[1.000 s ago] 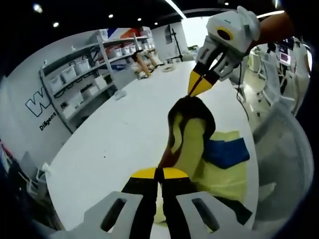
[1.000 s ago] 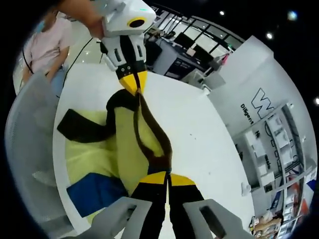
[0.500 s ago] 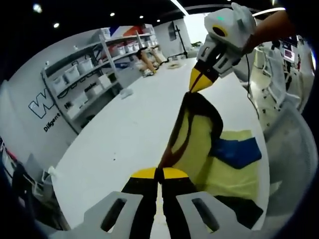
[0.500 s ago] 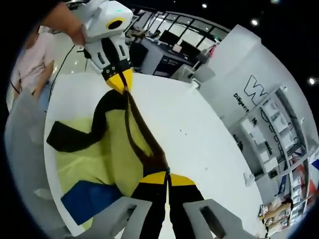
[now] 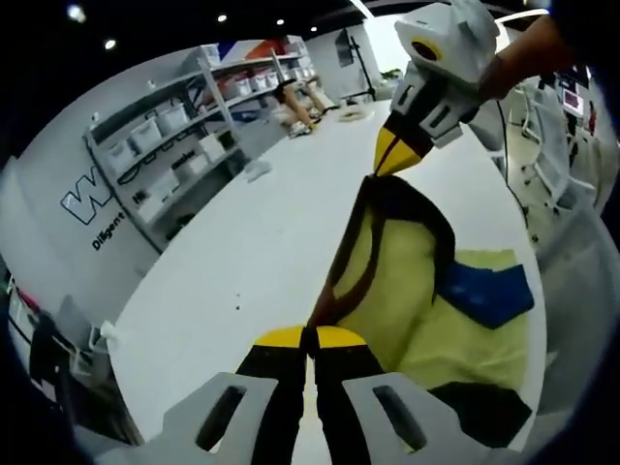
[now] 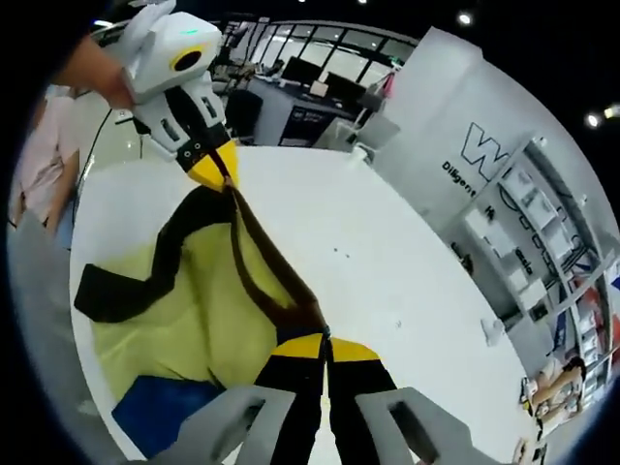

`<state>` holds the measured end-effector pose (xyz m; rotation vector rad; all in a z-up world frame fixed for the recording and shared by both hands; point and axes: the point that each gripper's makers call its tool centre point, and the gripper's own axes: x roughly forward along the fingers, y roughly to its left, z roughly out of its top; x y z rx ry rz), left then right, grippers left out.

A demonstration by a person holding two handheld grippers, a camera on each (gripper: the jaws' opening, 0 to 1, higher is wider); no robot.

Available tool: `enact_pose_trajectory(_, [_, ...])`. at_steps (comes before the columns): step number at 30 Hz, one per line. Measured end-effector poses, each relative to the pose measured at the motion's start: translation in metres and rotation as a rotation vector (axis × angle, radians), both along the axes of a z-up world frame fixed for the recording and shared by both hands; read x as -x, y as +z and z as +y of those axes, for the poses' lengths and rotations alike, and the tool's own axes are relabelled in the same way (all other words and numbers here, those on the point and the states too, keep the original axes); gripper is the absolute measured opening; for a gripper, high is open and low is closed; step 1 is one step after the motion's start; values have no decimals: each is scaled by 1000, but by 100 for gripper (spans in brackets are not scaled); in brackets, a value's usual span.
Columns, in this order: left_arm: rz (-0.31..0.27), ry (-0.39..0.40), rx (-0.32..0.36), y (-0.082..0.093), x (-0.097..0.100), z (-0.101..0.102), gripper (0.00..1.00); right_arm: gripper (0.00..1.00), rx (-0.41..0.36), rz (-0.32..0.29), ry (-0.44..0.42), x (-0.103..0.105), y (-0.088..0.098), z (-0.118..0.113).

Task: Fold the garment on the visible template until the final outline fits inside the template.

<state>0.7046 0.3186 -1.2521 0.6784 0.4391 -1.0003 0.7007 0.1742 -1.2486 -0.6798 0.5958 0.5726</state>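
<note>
The left tongs (image 5: 310,336) are clenched on the dark brown trim of the garment (image 5: 387,276), their yellow tips pressed together over the cloth at the near end of the left gripper view. The right tongs (image 6: 326,344) are likewise clenched on the same dark trim (image 6: 260,269), yellow tips meeting over it. Each pair appears in the other's view: the right tongs (image 5: 390,155) at the far end of the stretched edge, the left tongs (image 6: 215,167) at the far end in the right gripper view, a hand (image 6: 105,82) behind them.

Between the two pairs the trim runs taut and lifted above the desk (image 5: 252,252). The pale yellow body of the garment hangs from this edge and spreads onto the white desk to one side, with a dark brown band (image 6: 121,291) along it and a blue patch (image 5: 484,291) lying on the yellow cloth near the desk's edge.

Farther off, shelving (image 5: 170,160) with white bins stands along a grey wall bearing large lettering (image 6: 482,147). A person (image 6: 39,170) in a pink top stands beyond the desk's edge.
</note>
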Motion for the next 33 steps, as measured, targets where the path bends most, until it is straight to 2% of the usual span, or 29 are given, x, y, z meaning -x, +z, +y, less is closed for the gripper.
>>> enact_pose_trajectory(9, [34,7,-63,-23,-18,-4,1,0,-30,38,-41,-23,-24,-2])
enact_pose_trajectory(14, [44,43,-91,-38,-32,-2,1,0,-48,49,-63,-34,-38,-1])
enact_pose_trajectory(22, [4,87,-146,-59,-61,-3,1,0,-54,61,-67,-51,-65,-5])
enact_pose_trajectory(25, [-44,56,-175,-66,-68,-8,1,0,-77,62,-86,-61,-75,-10])
enact_pose_trajectory(33, [-20,77,-208,-89,-83,-8,1,0,-82,69,-71,-75,-93,-9])
